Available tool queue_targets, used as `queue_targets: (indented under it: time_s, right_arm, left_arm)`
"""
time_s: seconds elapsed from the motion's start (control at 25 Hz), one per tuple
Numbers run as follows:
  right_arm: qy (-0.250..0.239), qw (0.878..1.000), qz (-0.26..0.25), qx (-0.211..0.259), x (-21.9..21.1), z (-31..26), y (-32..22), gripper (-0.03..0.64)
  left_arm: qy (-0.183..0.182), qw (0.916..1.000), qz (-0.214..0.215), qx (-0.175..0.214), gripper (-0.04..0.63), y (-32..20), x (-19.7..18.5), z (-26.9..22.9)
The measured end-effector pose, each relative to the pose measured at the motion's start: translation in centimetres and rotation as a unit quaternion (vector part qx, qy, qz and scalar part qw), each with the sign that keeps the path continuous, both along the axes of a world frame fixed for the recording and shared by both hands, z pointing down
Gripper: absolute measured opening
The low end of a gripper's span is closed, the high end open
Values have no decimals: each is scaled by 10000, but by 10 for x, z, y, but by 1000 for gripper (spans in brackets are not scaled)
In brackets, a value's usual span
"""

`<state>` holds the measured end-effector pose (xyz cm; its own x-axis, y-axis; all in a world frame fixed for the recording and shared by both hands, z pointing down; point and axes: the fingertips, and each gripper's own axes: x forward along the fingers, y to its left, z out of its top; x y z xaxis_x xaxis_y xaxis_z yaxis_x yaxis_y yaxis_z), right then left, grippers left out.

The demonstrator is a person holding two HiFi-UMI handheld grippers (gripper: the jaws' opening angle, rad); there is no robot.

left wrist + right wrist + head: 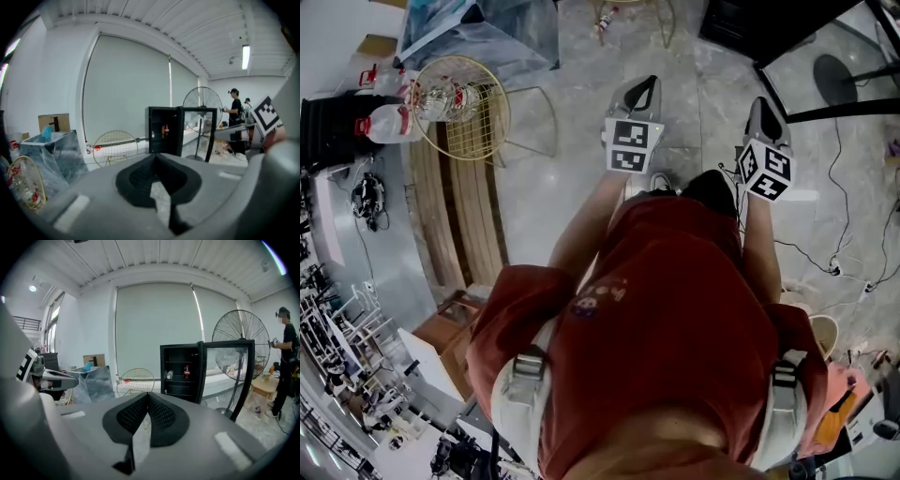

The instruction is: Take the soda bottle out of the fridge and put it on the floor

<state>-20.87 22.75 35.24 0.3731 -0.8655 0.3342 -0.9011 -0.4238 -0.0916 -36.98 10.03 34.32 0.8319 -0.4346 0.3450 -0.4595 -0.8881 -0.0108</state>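
The black fridge (180,370) stands across the room with its glass door (228,376) swung open. A soda bottle (186,372) with a red label stands upright on a middle shelf, and a pale can or bottle (169,375) lies beside it. From the left gripper view the fridge (163,136) and the bottle (166,130) look small and far off. In the head view both grippers are held out in front of the person's chest, well short of the fridge (750,28). My left gripper (156,156) is shut and empty. My right gripper (148,394) is shut too, with nothing between its pads.
A standing fan (241,341) is just right of the fridge door. A gold wire chair (461,111) and a plastic-covered box (483,28) stand at the left. Cables (853,253) trail over the floor at the right. A person (286,362) stands at the far right.
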Motion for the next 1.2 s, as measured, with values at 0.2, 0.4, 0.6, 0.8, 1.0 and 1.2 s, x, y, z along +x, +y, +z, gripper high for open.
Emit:
queue_targets:
  time_s: [0.2, 0.4, 0.6, 0.8, 1.0, 1.2]
  right_arm:
    - [129, 9998, 117, -115, 2, 3, 2, 2]
    - [170, 9995, 216, -176, 17, 11, -3, 2]
    - [116, 9995, 272, -137, 42, 12, -14, 2]
    - [58, 9992, 378, -142, 79, 15, -26, 2]
    - [-28, 9988, 459, -147, 131, 20, -41, 2]
    - [-97, 9985, 523, -120, 189, 20, -48, 2]
  left_arm:
    - [18, 10000, 58, -48, 0, -5, 3, 5]
    - [11, 9999, 104, -51, 0, -13, 18, 10]
    - [-19, 9999, 140, -52, 0, -22, 43, 10]
    - [-88, 9997, 239, -28, 0, -37, 82, 8]
    - [-157, 9993, 341, 1, 0, -56, 139, 8]
    - [-210, 9986, 477, 24, 0, -63, 204, 4]
